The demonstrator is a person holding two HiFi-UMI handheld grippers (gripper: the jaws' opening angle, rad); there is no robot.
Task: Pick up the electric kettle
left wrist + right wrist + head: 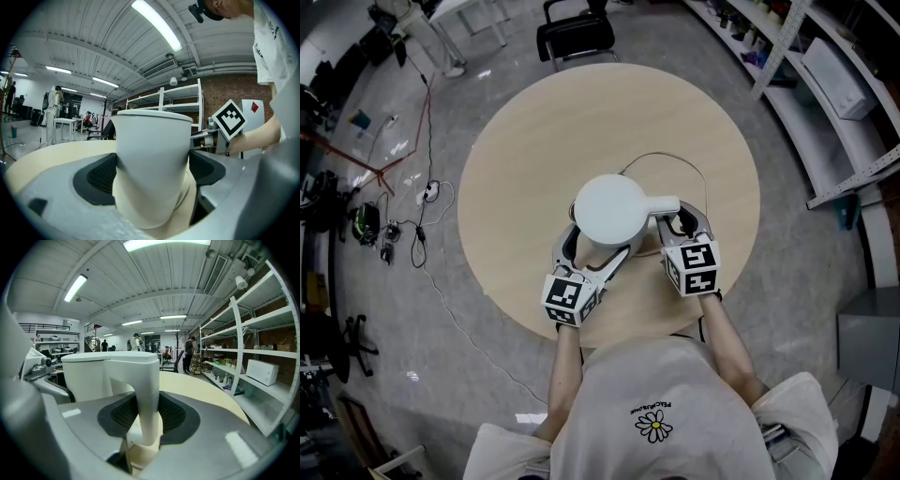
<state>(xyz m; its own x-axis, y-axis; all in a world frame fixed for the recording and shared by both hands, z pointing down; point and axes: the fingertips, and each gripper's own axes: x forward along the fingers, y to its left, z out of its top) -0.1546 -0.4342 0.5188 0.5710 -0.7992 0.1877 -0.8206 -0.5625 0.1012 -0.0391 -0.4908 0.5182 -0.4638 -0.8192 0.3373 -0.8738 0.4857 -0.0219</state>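
Left claw (152, 180): pads pressed on either side of the electric kettle (611, 208), clamping its white body low down. Right claw (147, 416): closed on the kettle's handle (146, 390), which runs upright between the pads. The kettle is upright and held from both sides. Round worktop (525, 159) lies beneath the kettle. A thin cable (675, 157) loops just behind the kettle.
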